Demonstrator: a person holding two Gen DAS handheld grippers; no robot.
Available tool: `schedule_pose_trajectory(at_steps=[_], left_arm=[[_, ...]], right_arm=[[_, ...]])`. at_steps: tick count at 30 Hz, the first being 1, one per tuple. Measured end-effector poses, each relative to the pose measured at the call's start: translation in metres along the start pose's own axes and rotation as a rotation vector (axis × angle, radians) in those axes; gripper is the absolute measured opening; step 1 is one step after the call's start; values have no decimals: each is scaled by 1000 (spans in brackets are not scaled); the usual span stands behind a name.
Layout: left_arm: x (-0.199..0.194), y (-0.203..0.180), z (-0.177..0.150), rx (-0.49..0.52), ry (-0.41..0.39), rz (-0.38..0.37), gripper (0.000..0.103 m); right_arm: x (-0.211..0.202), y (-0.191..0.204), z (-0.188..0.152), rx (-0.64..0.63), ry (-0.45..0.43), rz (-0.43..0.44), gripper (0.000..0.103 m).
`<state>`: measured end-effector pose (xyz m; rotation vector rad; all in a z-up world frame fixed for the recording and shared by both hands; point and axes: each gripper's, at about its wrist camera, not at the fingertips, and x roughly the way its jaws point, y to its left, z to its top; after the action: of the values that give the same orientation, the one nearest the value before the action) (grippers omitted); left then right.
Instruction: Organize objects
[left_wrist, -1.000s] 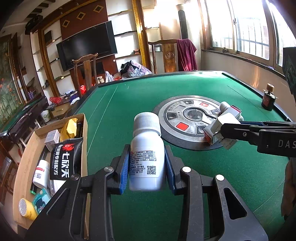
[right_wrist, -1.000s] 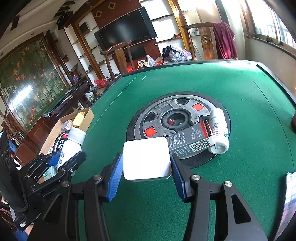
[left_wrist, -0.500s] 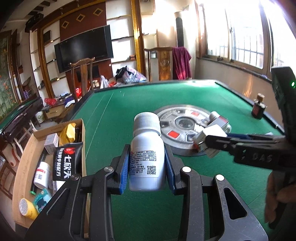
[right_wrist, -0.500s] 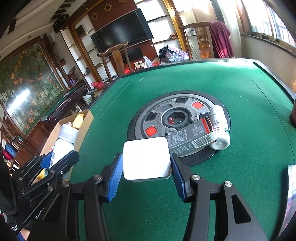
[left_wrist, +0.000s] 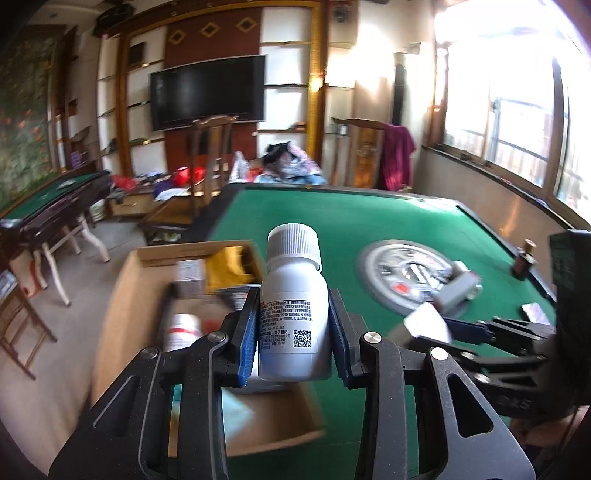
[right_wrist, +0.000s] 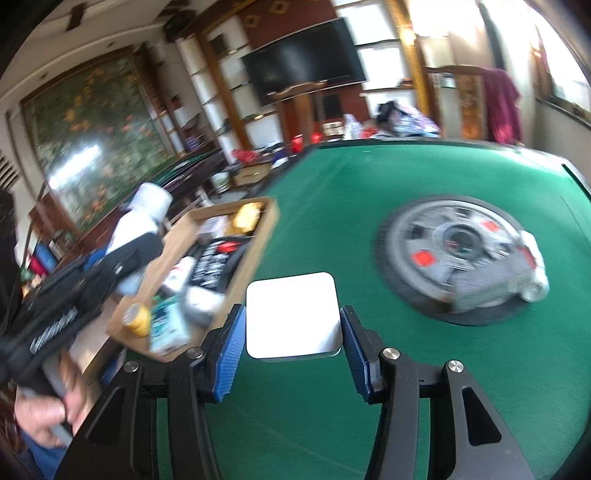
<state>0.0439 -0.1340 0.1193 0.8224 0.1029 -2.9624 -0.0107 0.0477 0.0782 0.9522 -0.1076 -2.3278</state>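
Observation:
My left gripper (left_wrist: 293, 328) is shut on a white pill bottle (left_wrist: 293, 314) with a ribbed cap, held upright above the open cardboard box (left_wrist: 122, 295) at the table's left edge. The bottle also shows in the right wrist view (right_wrist: 142, 218). My right gripper (right_wrist: 291, 325) is shut on a white square box (right_wrist: 292, 314), held above the green table (right_wrist: 332, 206) just right of the cardboard box (right_wrist: 258, 243). The cardboard box holds a yellow packet (right_wrist: 247, 218), a black pouch (right_wrist: 216, 260) and small bottles.
A round grey centre panel (right_wrist: 454, 236) on the table carries a grey carton (right_wrist: 484, 284) and a lying white bottle (right_wrist: 535, 269). A small dark bottle (left_wrist: 524, 258) stands at the right edge. Chairs, a second green table (left_wrist: 55, 192) and a TV stand behind.
Both grippers have swung left toward the cardboard box, each still holding its object. The left gripper with the bottle is now over the box; the view is motion blurred.

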Motion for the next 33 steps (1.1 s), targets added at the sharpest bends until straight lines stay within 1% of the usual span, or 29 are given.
schedule_pose_trajectory(at_steps=[3,6,7,9,10,13,16,19,21,23,28,33], left_arm=[[3,38,6,-43,27,25,34],[13,76,11,-82,62,64,34],[19,86,12,-89,87,70,34],[28,103,12,-128,111,62,34],[36,113,9,-149,135,62,34],[52,129,2,-175,177,72,34],[64,136,-6,-188,202,85,34],[72,140,-12,-203,222,75,34],[76,140,-17,-201,234,74,34],[82,139,-21,-204,245,73,34],[85,144,-29,-214,260,77,34],[88,143,-32,-220,271,75,34]], right_arm=[[15,26,7,-58,29,21,51],[31,48,21,-75,66,68,51],[40,56,29,-84,81,82,51],[56,71,46,-94,98,85,51],[64,76,54,-99,104,87,51],[97,91,78,-91,131,93,51],[133,108,95,-99,154,85,51],[167,121,109,-97,172,82,51],[193,129,115,-93,203,73,51],[212,133,121,-82,214,58,51],[245,135,134,-49,228,40,51],[266,141,138,-60,249,20,51]])
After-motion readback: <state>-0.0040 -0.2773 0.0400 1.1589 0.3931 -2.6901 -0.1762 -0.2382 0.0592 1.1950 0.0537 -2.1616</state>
